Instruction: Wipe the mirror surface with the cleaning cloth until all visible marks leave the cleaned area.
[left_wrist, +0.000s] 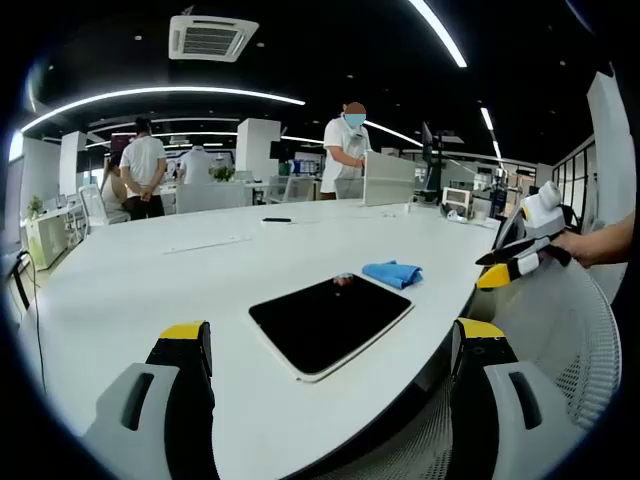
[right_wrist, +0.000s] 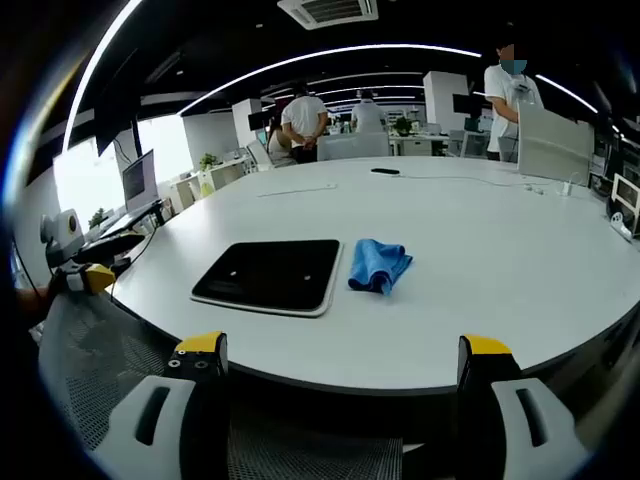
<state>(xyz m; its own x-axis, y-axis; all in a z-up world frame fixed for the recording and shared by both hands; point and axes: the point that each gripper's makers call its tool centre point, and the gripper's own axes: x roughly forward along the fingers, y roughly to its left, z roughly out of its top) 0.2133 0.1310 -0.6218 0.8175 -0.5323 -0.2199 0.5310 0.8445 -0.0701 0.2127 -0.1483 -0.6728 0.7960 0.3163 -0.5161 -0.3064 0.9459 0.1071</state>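
A dark rectangular mirror (left_wrist: 330, 320) (right_wrist: 270, 274) with a pale rim lies flat on the white table (left_wrist: 150, 270) (right_wrist: 480, 260) near its edge. A crumpled blue cleaning cloth (left_wrist: 392, 273) (right_wrist: 378, 265) rests on the table just beside the mirror, apart from it. My left gripper (left_wrist: 330, 345) is open, its jaws wide apart in front of the mirror with nothing between them. My right gripper (right_wrist: 345, 360) is open too, held off the table edge. In the left gripper view the right gripper (left_wrist: 515, 260) shows at the right, held by a hand.
A mesh chair back (left_wrist: 570, 340) (right_wrist: 110, 370) stands below the table edge. Several people stand at desks at the far side. A thin dark object (left_wrist: 277, 220) (right_wrist: 384, 171) lies far across the table. A monitor (right_wrist: 138, 180) stands at the left.
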